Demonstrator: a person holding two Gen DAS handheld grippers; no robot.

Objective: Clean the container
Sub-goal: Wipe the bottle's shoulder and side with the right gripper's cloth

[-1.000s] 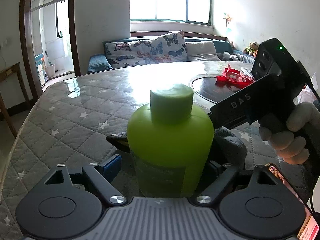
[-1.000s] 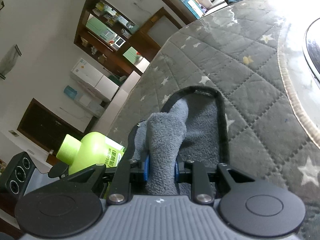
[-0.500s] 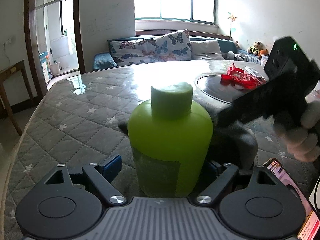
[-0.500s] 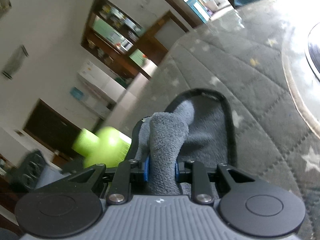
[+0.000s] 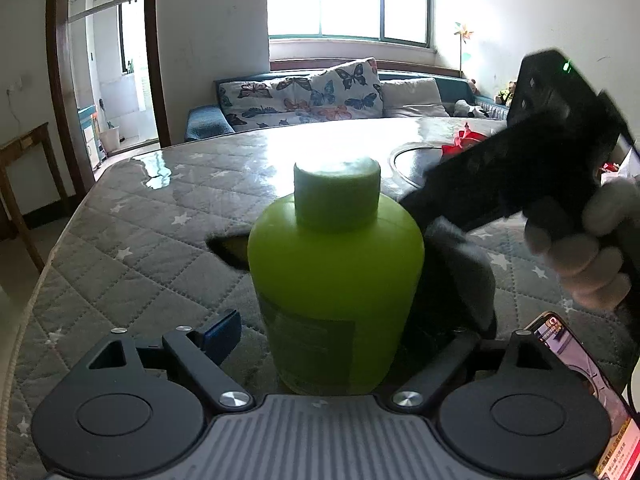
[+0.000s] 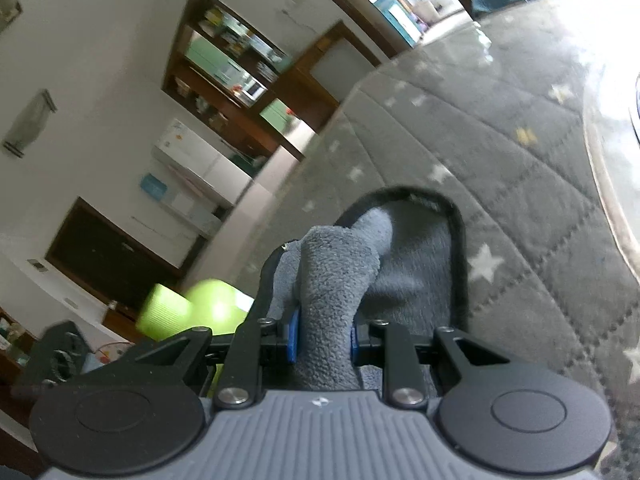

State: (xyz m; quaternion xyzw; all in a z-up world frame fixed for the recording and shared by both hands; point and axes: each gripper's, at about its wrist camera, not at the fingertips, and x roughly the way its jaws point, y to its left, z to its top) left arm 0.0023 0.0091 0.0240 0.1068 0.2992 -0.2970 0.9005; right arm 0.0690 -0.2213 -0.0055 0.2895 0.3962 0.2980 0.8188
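A lime-green bottle (image 5: 336,280) with a green cap stands upright between the fingers of my left gripper (image 5: 340,330), which is shut on it. At the right, a gloved hand (image 5: 580,248) holds my right gripper, blurred by motion. It is shut on a grey fleece cloth (image 5: 464,264). The cloth runs behind the bottle, and a dark corner shows at the bottle's left. In the right wrist view, my right gripper (image 6: 323,336) pinches a fold of the cloth (image 6: 340,272). The rest spreads ahead over the table. The bottle (image 6: 200,312) is low on the left.
A grey quilted cover with white stars (image 5: 140,248) lies over the table, whose edge drops off at the left. A dark round plate (image 5: 404,160) with red items (image 5: 466,140) sits at the back right. A phone (image 5: 568,356) lies near the right. A sofa (image 5: 312,96) stands beyond.
The right gripper has swung up and to the right beside the bottle, dragging the cloth along its far side. The bottle has stayed in the left gripper.
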